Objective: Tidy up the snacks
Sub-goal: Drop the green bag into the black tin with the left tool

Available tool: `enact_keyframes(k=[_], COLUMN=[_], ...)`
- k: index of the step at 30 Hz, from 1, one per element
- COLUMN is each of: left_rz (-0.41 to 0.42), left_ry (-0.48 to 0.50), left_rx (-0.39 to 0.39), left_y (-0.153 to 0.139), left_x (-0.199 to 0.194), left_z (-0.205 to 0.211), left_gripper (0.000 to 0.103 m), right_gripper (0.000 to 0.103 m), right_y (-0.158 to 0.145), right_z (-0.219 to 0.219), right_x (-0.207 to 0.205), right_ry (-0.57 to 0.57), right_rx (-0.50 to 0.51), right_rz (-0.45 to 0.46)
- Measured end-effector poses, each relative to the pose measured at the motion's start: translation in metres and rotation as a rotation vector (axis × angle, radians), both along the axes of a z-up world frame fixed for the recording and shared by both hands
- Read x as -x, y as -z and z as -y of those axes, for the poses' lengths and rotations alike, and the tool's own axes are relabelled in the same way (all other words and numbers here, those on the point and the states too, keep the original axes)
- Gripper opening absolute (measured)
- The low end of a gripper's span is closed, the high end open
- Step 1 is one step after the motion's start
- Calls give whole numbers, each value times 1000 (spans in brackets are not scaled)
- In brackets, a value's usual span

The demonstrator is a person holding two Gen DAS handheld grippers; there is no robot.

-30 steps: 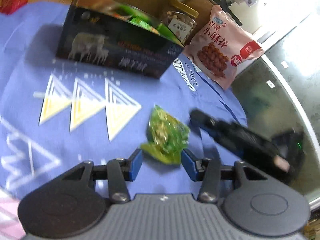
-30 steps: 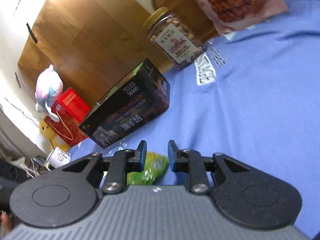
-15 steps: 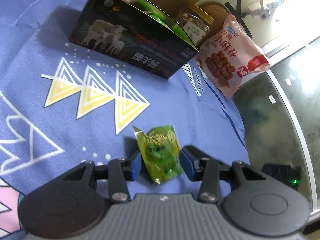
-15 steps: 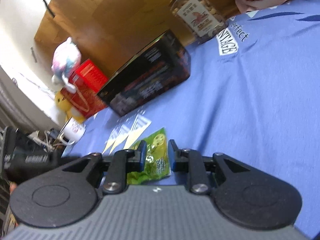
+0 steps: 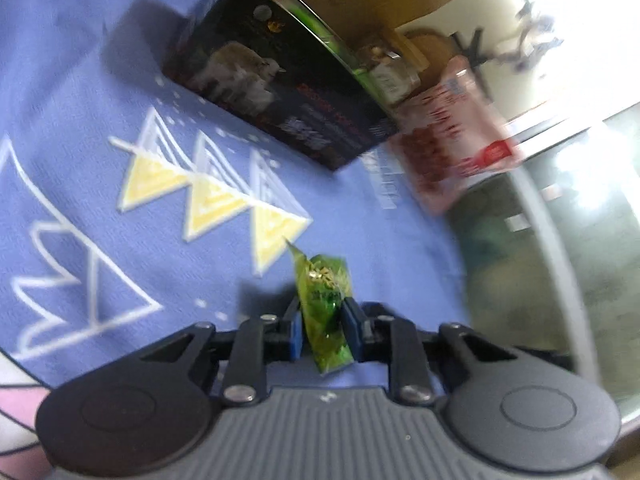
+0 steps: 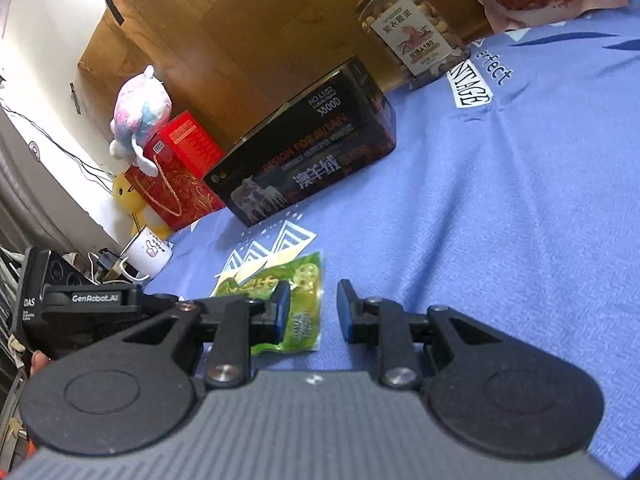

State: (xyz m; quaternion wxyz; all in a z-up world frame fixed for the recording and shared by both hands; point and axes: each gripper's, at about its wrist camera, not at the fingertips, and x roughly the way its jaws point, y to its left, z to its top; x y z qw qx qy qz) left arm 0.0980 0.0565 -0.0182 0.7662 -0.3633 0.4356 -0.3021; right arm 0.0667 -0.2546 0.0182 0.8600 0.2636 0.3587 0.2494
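A small green snack packet (image 5: 324, 288) stands on edge on the blue patterned cloth (image 5: 120, 80), pinched between the blue pads of my left gripper (image 5: 324, 328), whose jaws are closing on it. In the right wrist view the same packet (image 6: 304, 280) lies just beyond my right gripper (image 6: 314, 312). Its jaws are opening and its pads touch nothing. The left gripper's black casing (image 6: 80, 300) comes in from the left there, with its fingertips hidden behind my right gripper's left finger.
A black box (image 6: 312, 160) printed with sheep stands on the cloth behind the packet. Farther back are a jar of nuts (image 6: 412, 28) and a pink bag of twists (image 5: 452, 148). A red box (image 6: 180, 160), plush toys and a mug (image 6: 148, 252) crowd the left. A glass tabletop (image 5: 560, 240) borders the cloth.
My left gripper has moved forward over the green packet and narrowed its jaws onto it, tipping it on edge. The right gripper's jaws have widened slightly, and the left gripper now shows in its view.
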Motion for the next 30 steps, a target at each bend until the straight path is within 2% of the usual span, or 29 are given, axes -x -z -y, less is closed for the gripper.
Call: enact_keyframes(k=[2,4,6,9,12,14,17,20,21,22,24,27,30], left_rz=[6,40,49,50,46,47,62,79,82,87,102,131,198], left_ry=[23,16,19,15,11,2,-5,-2,0,-5,-22,-32,-57], left_rx=[92,54,50,58,115,153,215,214,201,180,107,30,-58], left_y=[0,-9,-12,-13,-12,-14,-19,-25,-27,-28,-35,-48,-72], left_x=[0,2,1,-1,-2,-3,-4,-4,-4,-5,-8,-20,-37], left_z=[-7,-6,-5,-8,-15,-21,-29,-27,-25,-23,-22,-19,-16], left_gripper=[18,18,18,18,18,18,18,18,18,18,18,19,21], right_gripper=[37,37,34,36,38,49,50,50,39,17,8,7,7], right_y=[1,2,4,2,3,7,11,11,8,4,-9,-27,-50], right_z=[0,0,-1,-3,2,9,15,14,12,9,5,-4,-19], right_x=[-1,-3,-5,-4,-2,-1,-2,-4,-4,-5,-6,-15,-38], right_ry=[-20,-42,-82,-90,-73,-62,-63,-104,-116,-123,-109,-92,-85], right_rx=[-36,-100,-170,-175,-198,-245,-335,-433,-444,-437,-362,-288,-202], right_rz=[-6,-19,-47,-40,-52,-75,-106,-123,-118,-104,-55,4,79])
